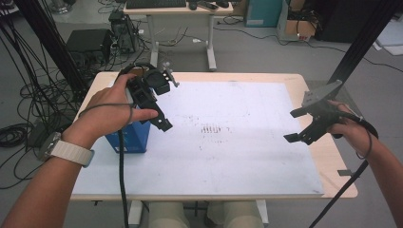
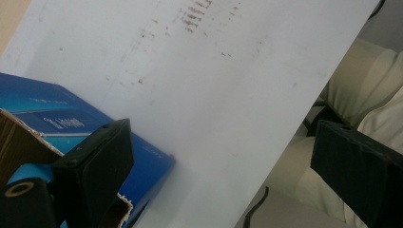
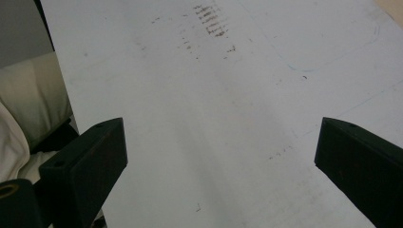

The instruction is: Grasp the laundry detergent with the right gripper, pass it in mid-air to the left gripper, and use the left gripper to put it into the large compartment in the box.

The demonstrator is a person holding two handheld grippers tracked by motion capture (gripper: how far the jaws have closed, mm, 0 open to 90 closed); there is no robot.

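A blue cardboard box (image 1: 129,138) stands on the white sheet (image 1: 237,152) near the table's left side, partly behind my left hand. In the left gripper view the box (image 2: 71,118) shows a brown inside at one end. My left gripper (image 1: 164,104) hovers just above and to the right of the box, open, with one jaw over the box's edge (image 2: 223,156). My right gripper (image 1: 293,125) is held above the sheet's right edge, open, nothing between its jaws (image 3: 223,152).
Dark smudge marks (image 1: 211,128) lie at the sheet's middle. The wooden table rim (image 1: 332,161) shows at the right. Behind stands a desk (image 1: 178,9) with a keyboard. Cables (image 1: 28,95) and a computer case (image 1: 124,31) lie on the floor at the left. Black frame posts rise at both sides.
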